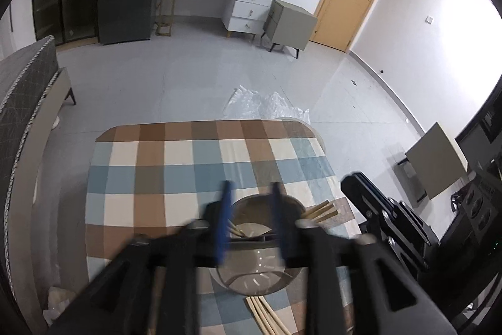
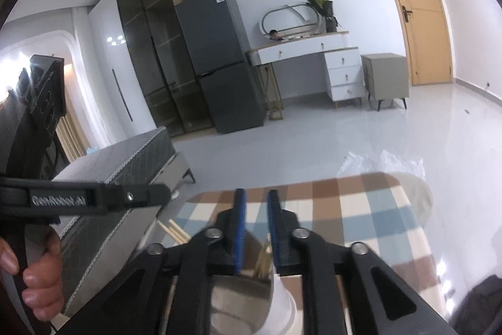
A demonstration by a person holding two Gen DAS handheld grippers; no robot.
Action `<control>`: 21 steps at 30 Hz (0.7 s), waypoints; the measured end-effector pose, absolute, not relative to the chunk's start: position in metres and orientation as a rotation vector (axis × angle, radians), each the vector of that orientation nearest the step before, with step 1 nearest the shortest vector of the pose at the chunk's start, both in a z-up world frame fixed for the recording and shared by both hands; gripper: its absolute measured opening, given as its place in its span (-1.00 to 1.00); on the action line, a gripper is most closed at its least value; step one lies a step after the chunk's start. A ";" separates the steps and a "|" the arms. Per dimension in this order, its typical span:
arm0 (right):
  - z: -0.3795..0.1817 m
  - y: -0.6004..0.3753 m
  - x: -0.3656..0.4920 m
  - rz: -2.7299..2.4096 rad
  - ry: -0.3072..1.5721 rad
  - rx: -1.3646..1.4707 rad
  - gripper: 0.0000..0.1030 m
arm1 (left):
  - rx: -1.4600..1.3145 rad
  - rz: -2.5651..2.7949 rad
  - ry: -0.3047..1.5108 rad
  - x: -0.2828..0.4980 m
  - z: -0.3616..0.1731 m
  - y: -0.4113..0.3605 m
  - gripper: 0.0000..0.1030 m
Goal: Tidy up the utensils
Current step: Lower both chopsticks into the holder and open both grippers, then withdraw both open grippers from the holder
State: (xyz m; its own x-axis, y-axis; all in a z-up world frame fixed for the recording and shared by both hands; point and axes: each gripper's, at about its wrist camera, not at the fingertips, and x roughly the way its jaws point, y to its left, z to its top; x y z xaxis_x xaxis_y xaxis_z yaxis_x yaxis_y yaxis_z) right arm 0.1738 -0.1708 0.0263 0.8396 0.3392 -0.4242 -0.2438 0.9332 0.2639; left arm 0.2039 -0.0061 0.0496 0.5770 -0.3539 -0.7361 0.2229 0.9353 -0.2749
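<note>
I'm holding my left gripper (image 1: 251,193) released over the utensil holder (image 1: 260,240) at lower centre, chopsticks (image 1: 321,211) sticking out of it; my right gripper (image 2: 256,200) is hovering released too.

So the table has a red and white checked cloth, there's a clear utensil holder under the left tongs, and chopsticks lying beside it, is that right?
Not quite: the tablecloth is checked in brown, blue and cream, not red and white, as the left wrist view shows. The rest holds: the clear utensil holder sits under the left tongs, with chopsticks lying beside it.
</note>
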 end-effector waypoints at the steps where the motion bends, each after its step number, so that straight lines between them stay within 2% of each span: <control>1: 0.027 -0.173 0.171 0.308 0.485 0.208 -0.51 | -0.165 -0.332 0.882 0.201 0.051 -0.004 -0.13; 5: 0.033 -0.181 0.153 0.291 0.481 0.221 -0.29 | -0.157 -0.290 0.842 0.187 0.060 0.001 0.04; 7: 0.038 -0.183 0.144 0.283 0.472 0.222 0.01 | -0.152 -0.271 0.830 0.182 0.062 0.003 0.12; 9: 0.044 -0.185 0.135 0.287 0.462 0.226 0.08 | -0.153 -0.260 0.822 0.175 0.065 0.004 0.17; 12: 0.052 -0.185 0.122 0.291 0.448 0.223 0.36 | -0.151 -0.243 0.803 0.162 0.069 0.006 0.25; 14: 0.055 -0.186 0.114 0.300 0.442 0.223 0.40 | -0.149 -0.232 0.789 0.154 0.071 0.007 0.29; 16: 0.059 -0.187 0.106 0.290 0.435 0.219 0.61 | -0.145 -0.222 0.781 0.146 0.073 0.008 0.33; 21: 0.064 -0.191 0.089 0.282 0.415 0.214 0.71 | -0.134 -0.194 0.755 0.130 0.075 0.008 0.44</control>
